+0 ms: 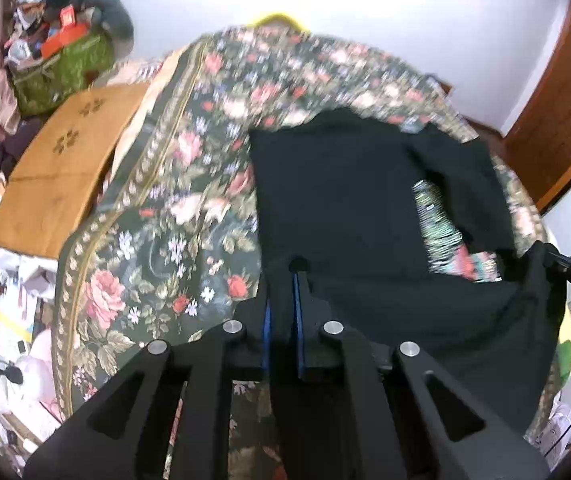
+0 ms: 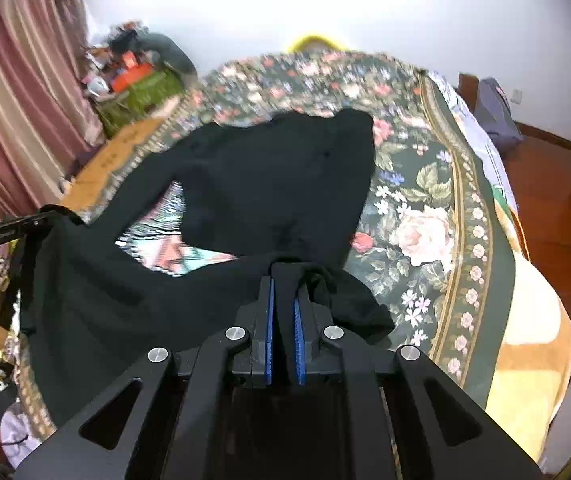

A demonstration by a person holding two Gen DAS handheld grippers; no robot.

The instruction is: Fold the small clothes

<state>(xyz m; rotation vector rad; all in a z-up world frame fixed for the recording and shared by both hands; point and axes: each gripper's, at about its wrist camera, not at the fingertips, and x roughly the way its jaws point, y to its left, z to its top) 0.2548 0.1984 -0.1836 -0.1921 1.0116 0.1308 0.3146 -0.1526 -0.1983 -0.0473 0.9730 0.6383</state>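
A small black garment with a colourful printed patch lies spread on a floral bedspread. My left gripper is shut on the garment's near left edge, lifting it. My right gripper is shut on the near right edge of the same garment. Each gripper shows in the other's view, the right one at the right edge and the left one at the left edge. The near hem hangs between them, and the print shows through the fold.
A wooden board lies at the bed's left side. A green bag heaped with clutter stands behind it. Pink curtains hang at the left. A wooden floor and an orange blanket edge are at the right.
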